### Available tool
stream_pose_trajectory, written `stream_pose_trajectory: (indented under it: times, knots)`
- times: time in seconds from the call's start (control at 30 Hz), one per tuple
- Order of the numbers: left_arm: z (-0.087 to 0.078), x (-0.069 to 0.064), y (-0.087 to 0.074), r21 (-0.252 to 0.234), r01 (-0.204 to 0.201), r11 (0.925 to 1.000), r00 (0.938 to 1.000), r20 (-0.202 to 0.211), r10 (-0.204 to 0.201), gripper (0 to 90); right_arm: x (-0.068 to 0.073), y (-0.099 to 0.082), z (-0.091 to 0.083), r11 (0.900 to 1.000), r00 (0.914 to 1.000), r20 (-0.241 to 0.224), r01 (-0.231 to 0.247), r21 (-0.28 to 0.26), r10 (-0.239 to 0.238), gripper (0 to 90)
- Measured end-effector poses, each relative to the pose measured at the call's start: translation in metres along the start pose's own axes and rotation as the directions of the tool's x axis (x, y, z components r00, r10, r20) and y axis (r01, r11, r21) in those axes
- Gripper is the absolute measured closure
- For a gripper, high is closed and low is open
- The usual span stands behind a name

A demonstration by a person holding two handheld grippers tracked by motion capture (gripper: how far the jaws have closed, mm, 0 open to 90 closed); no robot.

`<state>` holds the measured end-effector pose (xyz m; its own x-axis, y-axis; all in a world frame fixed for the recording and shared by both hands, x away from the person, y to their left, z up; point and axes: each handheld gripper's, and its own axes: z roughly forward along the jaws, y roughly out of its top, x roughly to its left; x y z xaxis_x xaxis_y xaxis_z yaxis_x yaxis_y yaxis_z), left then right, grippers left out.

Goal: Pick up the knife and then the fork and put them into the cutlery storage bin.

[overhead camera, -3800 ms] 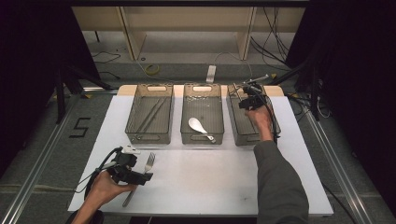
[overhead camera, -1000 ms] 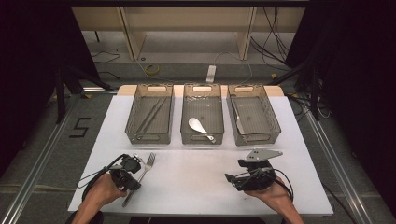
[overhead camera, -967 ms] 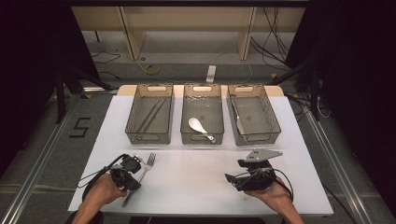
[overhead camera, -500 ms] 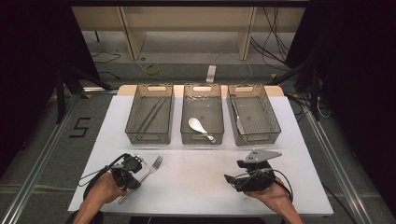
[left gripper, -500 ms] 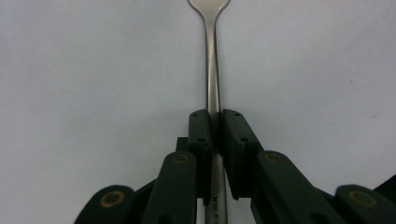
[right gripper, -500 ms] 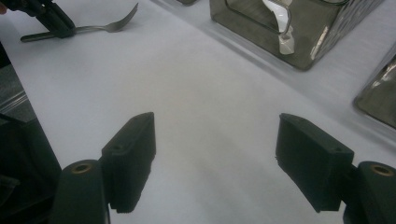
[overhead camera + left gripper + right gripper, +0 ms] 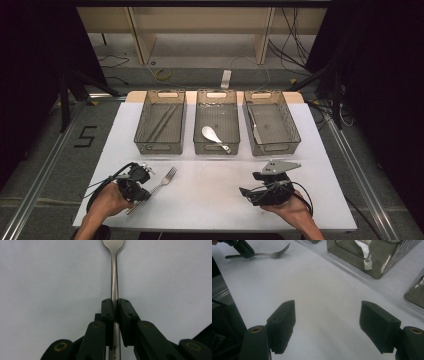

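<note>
my left claw [image 7: 114, 312] has just closed, pinching the fork [image 7: 114, 277] low on the handle, lower left on the surface [image 7: 210, 190]. thin stem, it could swivel when i lift. right claw [image 7: 327, 325] spread, idle.

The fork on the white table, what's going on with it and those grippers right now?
A person is working at the table with a gripper in each hand. The left gripper has just closed its jaws on the handle of the fork, which lies near the table's front left. The right gripper rests at the front right, jaws open with nothing between them. Behind stand three mesh bins; a white spoon lies in the middle one.
</note>
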<state>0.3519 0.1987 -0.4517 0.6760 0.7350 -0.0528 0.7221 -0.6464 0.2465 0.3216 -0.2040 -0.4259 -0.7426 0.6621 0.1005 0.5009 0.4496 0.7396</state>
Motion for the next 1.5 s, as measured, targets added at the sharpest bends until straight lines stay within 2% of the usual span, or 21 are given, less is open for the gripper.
stream_pose_trajectory:
  times: [0.07, 0.2, 0.33, 0.47, 0.63, 0.7, 0.8, 0.87, 0.97, 1.03, 1.07, 1.13, 1.2, 1.3, 1.37, 1.43, 1.5]
  knots:
    - [-0.002, -0.002, 0.001, -0.018, 0.0, 0.9998, 1.0, 0.003, 0.0, 82.5, 0.0, 0.0, 0.0, 1.0, 1.0, -0.005, 0.0, -0.001, 0.0, 30.0]
    - [-0.007, -0.01, 0.007, -0.023, -0.031, 0.9993, 0.9991, 0.028, 0.032, 82.5, 0.003, 0.001, 0.001, 1.0, 0.9999, -0.011, 0.005, -0.005, -0.005, 30.0]
    - [-0.011, -0.017, 0.019, -0.051, -0.06, 0.9969, 0.9963, 0.059, 0.063, 82.5, 0.006, 0.003, 0.001, 0.9996, 0.9996, -0.02, 0.02, -0.02, -0.021, 30.0]
    - [-0.015, -0.026, 0.035, -0.072, -0.091, 0.9932, 0.9916, 0.085, 0.097, 82.5, 0.012, 0.006, 0.0, 0.9981, 0.9984, -0.036, 0.043, -0.044, -0.044, 29.9]
    - [-0.016, -0.039, 0.055, -0.073, -0.147, 0.9865, 0.9807, 0.12, 0.155, 82.4, 0.024, 0.01, 0.001, 0.9929, 0.9924, -0.065, 0.1, -0.064, -0.104, 29.7]
    - [-0.016, -0.043, 0.061, -0.076, -0.169, 0.9827, 0.9741, 0.139, 0.178, 82.4, 0.031, 0.013, 0.005, 0.9896, 0.9857, -0.098, 0.131, -0.059, -0.137, 29.7]
    - [-0.016, -0.049, 0.068, -0.077, -0.191, 0.9786, 0.9693, 0.142, 0.2, 82.4, 0.042, 0.021, 0.014, 0.9826, 0.9755, -0.123, 0.177, -0.057, -0.182, 29.7]
    - [-0.016, -0.052, 0.072, -0.082, -0.206, 0.975, 0.9632, 0.159, 0.217, 82.4, 0.049, 0.025, 0.019, 0.9769, 0.9683, -0.132, 0.206, -0.056, -0.212, 29.7]
    - [-0.015, -0.058, 0.078, -0.085, -0.22, 0.9718, 0.9602, 0.157, 0.231, 82.4, 0.058, 0.03, 0.025, 0.9679, 0.9569, -0.146, 0.245, -0.057, -0.251, 29.7]
    - [-0.015, -0.06, 0.081, -0.084, -0.234, 0.9685, 0.9561, 0.16, 0.245, 82.4, 0.062, 0.033, 0.03, 0.9622, 0.9501, -0.152, 0.267, -0.052, -0.272, 29.7]
    - [-0.015, -0.062, 0.082, -0.083, -0.233, 0.969, 0.9564, 0.161, 0.243, 82.4, 0.064, 0.034, 0.033, 0.9595, 0.9478, -0.15, 0.277, -0.052, -0.282, 29.7]
    - [-0.014, -0.066, 0.086, -0.078, -0.251, 0.965, 0.9519, 0.162, 0.26, 82.4, 0.067, 0.036, 0.037, 0.953, 0.9418, -0.146, 0.3, -0.043, -0.303, 29.7]
    - [-0.012, -0.072, 0.09, -0.067, -0.275, 0.9593, 0.9424, 0.18, 0.282, 82.4, 0.07, 0.038, 0.04, 0.9464, 0.9379, -0.126, 0.32, -0.046, -0.323, 30.3]
    - [-0.008, -0.08, 0.095, -0.06, -0.291, 0.9549, 0.934, 0.198, 0.297, 82.4, 0.072, 0.039, 0.046, 0.933, 0.9283, -0.093, 0.358, -0.035, -0.36, 31.1]
    - [-0.009, -0.082, 0.097, -0.055, -0.303, 0.9513, 0.9302, 0.2, 0.308, 82.4, 0.073, 0.038, 0.05, 0.9205, 0.9164, -0.088, 0.39, -0.021, -0.39, 31.7]
    - [-0.011, -0.084, 0.098, -0.061, -0.302, 0.9512, 0.9278, 0.21, 0.308, 82.4, 0.074, 0.036, 0.055, 0.9034, 0.9009, -0.073, 0.429, -0.002, -0.428, 32.7]
    - [-0.013, -0.085, 0.099, -0.066, -0.308, 0.9491, 0.9237, 0.218, 0.315, 82.4, 0.075, 0.035, 0.059, 0.8942, 0.8925, -0.068, 0.448, 0.011, -0.446, 33.9]
